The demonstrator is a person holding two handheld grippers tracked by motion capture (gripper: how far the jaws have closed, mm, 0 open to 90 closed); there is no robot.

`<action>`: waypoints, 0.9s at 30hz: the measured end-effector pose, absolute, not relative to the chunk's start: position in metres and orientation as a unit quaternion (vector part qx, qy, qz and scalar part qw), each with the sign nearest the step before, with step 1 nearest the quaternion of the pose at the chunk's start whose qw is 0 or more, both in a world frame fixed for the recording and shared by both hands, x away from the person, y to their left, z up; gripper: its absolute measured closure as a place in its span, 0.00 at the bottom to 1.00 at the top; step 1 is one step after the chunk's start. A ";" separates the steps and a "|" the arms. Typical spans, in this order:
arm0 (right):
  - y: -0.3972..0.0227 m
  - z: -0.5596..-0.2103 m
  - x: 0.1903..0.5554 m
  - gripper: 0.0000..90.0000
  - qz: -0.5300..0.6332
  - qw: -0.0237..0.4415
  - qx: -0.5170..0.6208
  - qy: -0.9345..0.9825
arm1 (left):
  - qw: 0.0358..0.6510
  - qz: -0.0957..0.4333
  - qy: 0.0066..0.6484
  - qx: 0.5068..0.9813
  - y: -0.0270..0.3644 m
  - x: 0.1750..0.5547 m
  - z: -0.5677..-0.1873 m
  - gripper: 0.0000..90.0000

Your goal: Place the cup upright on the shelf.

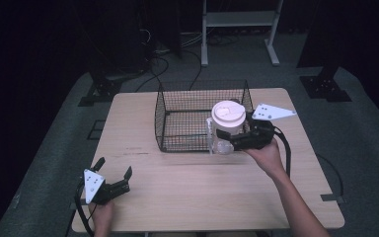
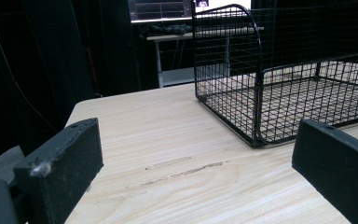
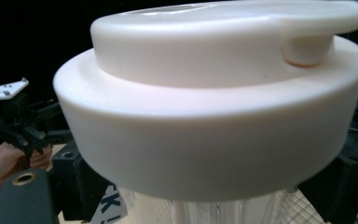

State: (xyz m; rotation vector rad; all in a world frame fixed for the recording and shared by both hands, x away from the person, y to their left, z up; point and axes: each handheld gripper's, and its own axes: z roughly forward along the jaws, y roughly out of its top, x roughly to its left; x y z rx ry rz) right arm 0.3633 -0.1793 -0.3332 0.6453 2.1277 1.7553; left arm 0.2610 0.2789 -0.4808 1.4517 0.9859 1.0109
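A clear plastic jar with a wide white lid hangs at the front right corner of the black wire basket. My right gripper is shut on the jar's body just under the lid. In the right gripper view the lid looms close, with a black jaw on each side of the clear body. I cannot tell whether the jar's base is inside the basket or in front of it. My left gripper rests open near the table's front left corner, with nothing between its fingers.
The basket stands mid-table toward the back, with nothing on its mesh floor. Bare wooden tabletop spreads in front of it. A white metal frame and cables lie on the floor beyond the table.
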 end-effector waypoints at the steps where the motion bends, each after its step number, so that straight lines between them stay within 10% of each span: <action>1: -0.178 -0.331 0.366 0.15 0.613 0.153 0.224 0.742 | 0.530 0.423 0.413 0.608 0.279 0.261 -0.481 0.01; 27: -0.126 -0.298 0.443 0.15 0.596 0.147 0.214 0.760 | 0.537 0.418 0.415 0.603 0.281 0.261 -0.481 0.01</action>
